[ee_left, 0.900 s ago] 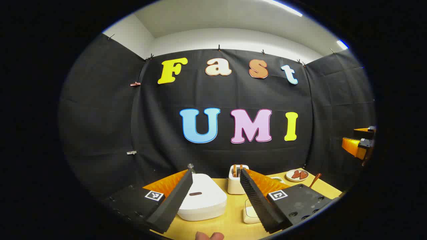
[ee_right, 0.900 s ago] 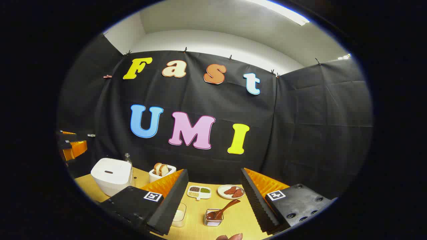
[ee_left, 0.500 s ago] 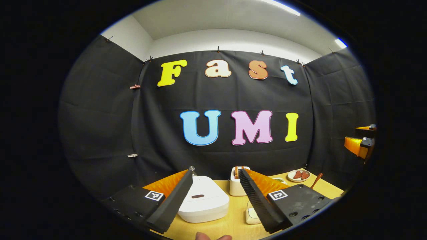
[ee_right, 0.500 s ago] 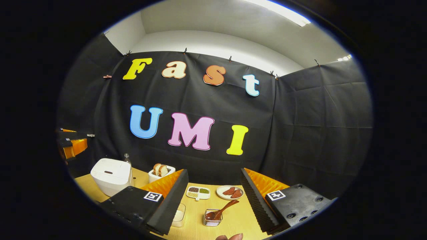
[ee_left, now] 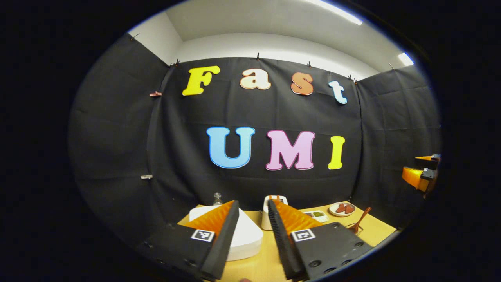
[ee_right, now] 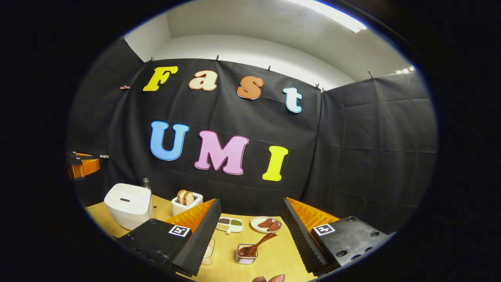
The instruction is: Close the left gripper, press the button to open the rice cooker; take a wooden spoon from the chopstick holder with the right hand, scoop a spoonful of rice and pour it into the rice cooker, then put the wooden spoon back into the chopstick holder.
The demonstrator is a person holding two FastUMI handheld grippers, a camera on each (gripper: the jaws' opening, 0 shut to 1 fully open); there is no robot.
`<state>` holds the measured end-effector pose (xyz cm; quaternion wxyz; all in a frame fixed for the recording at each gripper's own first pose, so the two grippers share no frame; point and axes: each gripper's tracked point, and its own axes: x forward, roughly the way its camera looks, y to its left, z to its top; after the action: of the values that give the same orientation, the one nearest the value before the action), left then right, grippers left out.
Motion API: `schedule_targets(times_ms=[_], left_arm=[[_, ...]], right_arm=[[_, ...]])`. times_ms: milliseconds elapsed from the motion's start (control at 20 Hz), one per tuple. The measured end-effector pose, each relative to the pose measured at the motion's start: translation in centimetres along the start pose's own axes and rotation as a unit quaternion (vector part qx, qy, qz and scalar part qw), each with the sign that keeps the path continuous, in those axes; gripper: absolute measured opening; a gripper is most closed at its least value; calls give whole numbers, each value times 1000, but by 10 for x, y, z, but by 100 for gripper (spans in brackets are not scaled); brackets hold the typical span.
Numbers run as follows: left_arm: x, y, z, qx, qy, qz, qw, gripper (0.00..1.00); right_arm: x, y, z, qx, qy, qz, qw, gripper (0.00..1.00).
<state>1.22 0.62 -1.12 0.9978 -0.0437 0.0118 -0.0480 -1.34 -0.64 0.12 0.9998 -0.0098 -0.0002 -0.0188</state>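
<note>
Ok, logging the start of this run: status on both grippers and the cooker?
Left gripper fingers narrowed, gap remains, above the table. Right gripper open, empty. Rice cooker lid down. Wooden spoon in chopstick holder. Nothing blocking.

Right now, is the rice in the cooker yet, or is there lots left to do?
Nearly all is left. The left gripper has narrowed but a gap remains, so closing it is the step in hand. The rice cooker lid is down, its button unpressed. The wooden spoon sits in the chopstick holder, and the right gripper is open, holding nothing. No rice scooped yet.
</note>
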Motion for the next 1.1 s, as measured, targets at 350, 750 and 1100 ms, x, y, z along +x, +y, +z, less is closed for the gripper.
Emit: schedule_targets(times_ms=[350, 750, 1100], left_arm=[[63, 69, -48, -85, 57, 31, 994, 8], [148, 107, -138, -215, 193, -15, 957, 7], [172, 114, -187, -215, 277, 2, 937, 7]], right_arm=[[-5, -2, 1, -6, -2, -4, 1000, 98], [-12, -6, 5, -6, -4, -19, 1000, 98], [-15, -32, -3, -14, -1, -50, 999, 97]])
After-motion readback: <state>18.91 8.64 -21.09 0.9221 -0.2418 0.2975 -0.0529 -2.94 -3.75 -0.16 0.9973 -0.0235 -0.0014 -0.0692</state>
